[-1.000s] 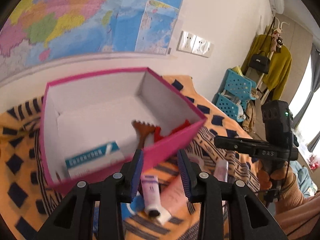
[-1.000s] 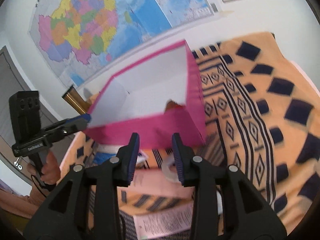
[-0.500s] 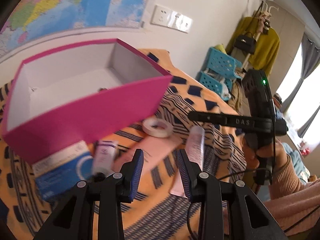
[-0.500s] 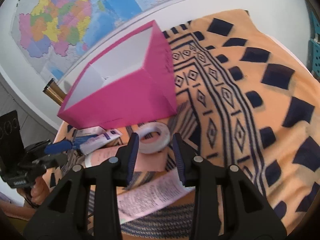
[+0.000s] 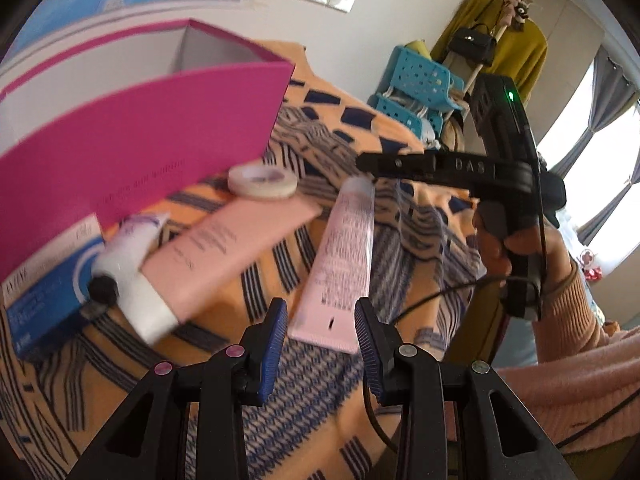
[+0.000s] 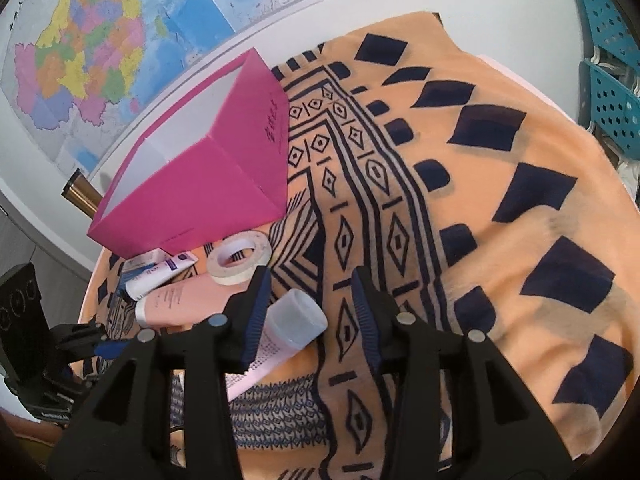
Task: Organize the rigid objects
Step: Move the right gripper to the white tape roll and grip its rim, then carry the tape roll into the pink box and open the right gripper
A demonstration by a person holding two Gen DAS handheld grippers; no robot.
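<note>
Seen from the left wrist, going left to right across the orange patterned blanket (image 5: 256,280) covering the desk:

- At the far left edge, a blue and white carton (image 5: 44,280), flat, partly tucked under the front wall of a pink box (image 5: 152,144) standing open-topped toward the desk's back edge by the wall.
- Next, a small white tube with a black cap (image 5: 128,256), resting on the carton and against a larger salmon-pink tube (image 5: 228,248) with a white cap, lying slantwise.
- Just behind that, a roll of white tape (image 5: 262,182), flat, close to the box's front right corner.
- Further right, a pale pink printed tube (image 5: 344,256), lengthwise, crimped end nearest the camera, cap end pointing toward the back.
- Left tool (image 5: 322,332), blue pads (image 5: 276,336) spread apart with nothing pinched, poised just over the crimped end of the printed tube; contact not discernible.
- At the right, a hand (image 5: 516,248) in a salmon knit sleeve gripping the other black handle above the desk's right side.

From the right wrist:

- Same box, tape and tubes at the left.
- Right tool (image 6: 312,292), jaws opening, the printed tube's translucent cap (image 6: 298,318) between the pads, nearer the left one; touching or not, cannot tell.
</note>
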